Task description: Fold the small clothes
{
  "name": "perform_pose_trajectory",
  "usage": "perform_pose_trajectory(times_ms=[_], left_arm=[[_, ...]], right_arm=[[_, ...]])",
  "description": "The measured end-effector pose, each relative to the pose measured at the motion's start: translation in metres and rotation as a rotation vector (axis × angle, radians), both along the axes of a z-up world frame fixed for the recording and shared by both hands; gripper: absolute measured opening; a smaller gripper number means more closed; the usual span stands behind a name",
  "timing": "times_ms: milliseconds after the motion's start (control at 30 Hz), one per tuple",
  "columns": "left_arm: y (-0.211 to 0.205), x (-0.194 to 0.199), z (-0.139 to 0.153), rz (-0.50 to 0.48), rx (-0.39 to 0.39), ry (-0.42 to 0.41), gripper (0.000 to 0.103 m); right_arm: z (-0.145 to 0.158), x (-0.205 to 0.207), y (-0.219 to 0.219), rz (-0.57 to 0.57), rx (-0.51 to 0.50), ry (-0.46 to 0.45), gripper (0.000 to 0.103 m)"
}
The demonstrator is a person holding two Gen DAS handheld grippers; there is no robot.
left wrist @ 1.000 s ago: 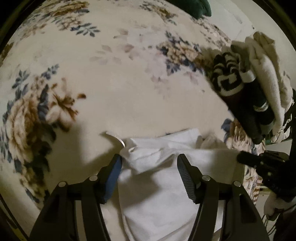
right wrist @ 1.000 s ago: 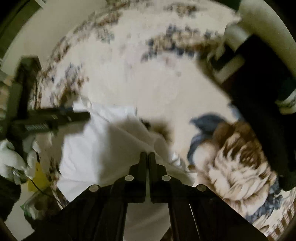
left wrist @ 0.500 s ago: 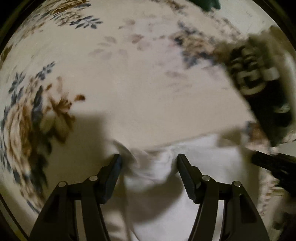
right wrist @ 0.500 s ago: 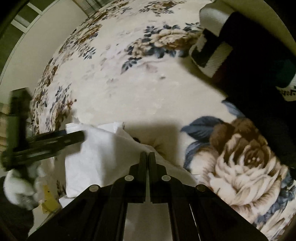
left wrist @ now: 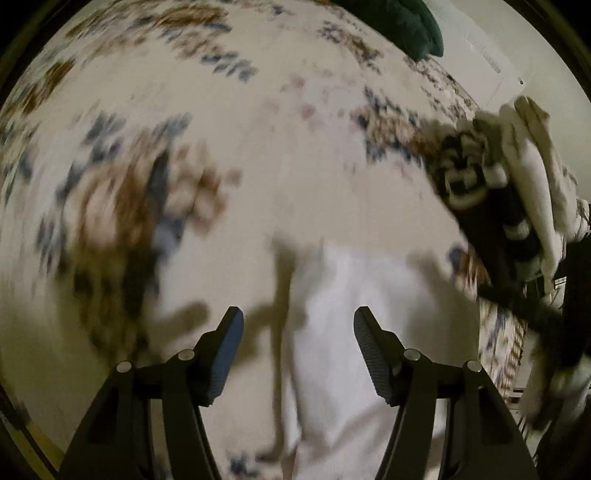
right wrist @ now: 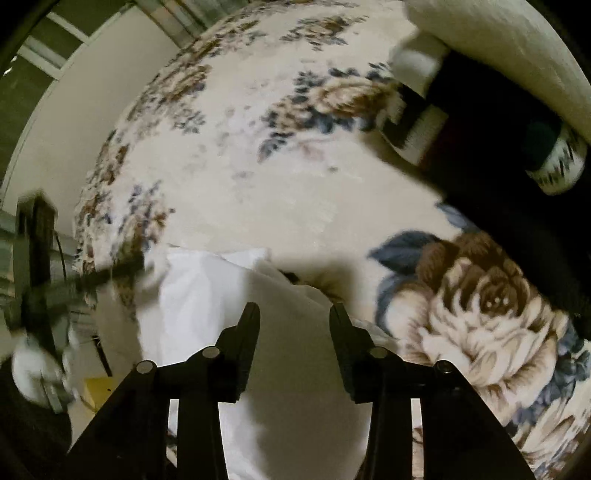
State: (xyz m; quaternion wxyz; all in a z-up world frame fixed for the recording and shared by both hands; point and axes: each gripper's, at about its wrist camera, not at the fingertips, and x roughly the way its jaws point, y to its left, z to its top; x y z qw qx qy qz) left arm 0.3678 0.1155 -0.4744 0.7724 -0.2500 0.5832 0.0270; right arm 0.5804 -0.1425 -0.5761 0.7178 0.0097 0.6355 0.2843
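We're looking at a floral bedspread, no readable writing; both the left gripper and right gripper are gaping empty over the white garment, and only the left view is showing the green cloth.

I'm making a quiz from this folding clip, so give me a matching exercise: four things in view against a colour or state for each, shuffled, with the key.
Things:
1. left gripper
2. white garment
3. bedspread
4. clothes pile

Colour or state:
A. cream with blue and brown flowers
B. plain white, lying flat under both grippers
C. fingers wide apart, gripping nothing
D. dark and striped pieces heaped with a cream one

Pairs: 1-C, 2-B, 3-A, 4-D
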Motion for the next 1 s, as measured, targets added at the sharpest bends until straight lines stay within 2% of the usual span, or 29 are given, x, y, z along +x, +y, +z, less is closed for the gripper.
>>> perform_pose_trajectory(times_ms=[100,200,300,433,467,500,533,700,800,867,900,933,967,1000], left_arm=[[-0.014,-0.042,-0.012,0.049,-0.022,0.054,0.060],[-0.027,-0.076,-0.032,0.146,-0.109,0.095,0.060],[-0.036,-0.092,-0.041,0.208,-0.165,0.105,0.060],[-0.048,-0.105,-0.042,0.246,-0.176,0.093,0.060],[-0.049,-0.106,-0.041,0.249,-0.177,0.088,0.060],[-0.050,-0.107,-0.040,0.250,-0.181,0.082,0.060],[-0.050,-0.108,-0.040,0.248,-0.180,0.081,0.060],[-0.047,-0.110,-0.053,0.268,-0.201,0.096,0.060],[-0.043,-0.114,-0.055,0.276,-0.206,0.094,0.060],[-0.042,-0.116,-0.054,0.276,-0.204,0.092,0.060],[-0.040,-0.118,-0.054,0.274,-0.203,0.091,0.060],[-0.041,-0.118,-0.054,0.271,-0.203,0.093,0.060],[-0.041,-0.118,-0.055,0.267,-0.203,0.095,0.060],[-0.041,-0.119,-0.056,0.265,-0.205,0.096,0.060]], right_arm=[[0.007,0.002,0.037,0.116,0.026,0.014,0.042],[0.002,0.005,0.082,0.244,0.017,0.063,0.042],[-0.018,0.004,0.138,0.395,-0.062,0.103,0.042],[-0.047,-0.003,0.181,0.513,-0.156,0.144,0.040],[-0.051,-0.005,0.185,0.525,-0.169,0.142,0.034],[-0.052,-0.008,0.191,0.538,-0.176,0.112,0.005],[-0.053,-0.009,0.191,0.537,-0.179,0.099,0.000],[-0.023,-0.001,0.194,0.421,-0.099,-0.037,0.000],[-0.011,0.004,0.200,0.411,-0.046,-0.028,0.000],[-0.011,0.003,0.209,0.455,-0.064,0.002,0.001],[-0.018,-0.001,0.214,0.473,-0.097,0.026,0.010],[-0.030,-0.003,0.220,0.500,-0.153,0.072,0.041],[-0.039,-0.006,0.223,0.515,-0.175,0.100,0.058],[-0.046,-0.009,0.226,0.525,-0.191,0.121,0.064]])
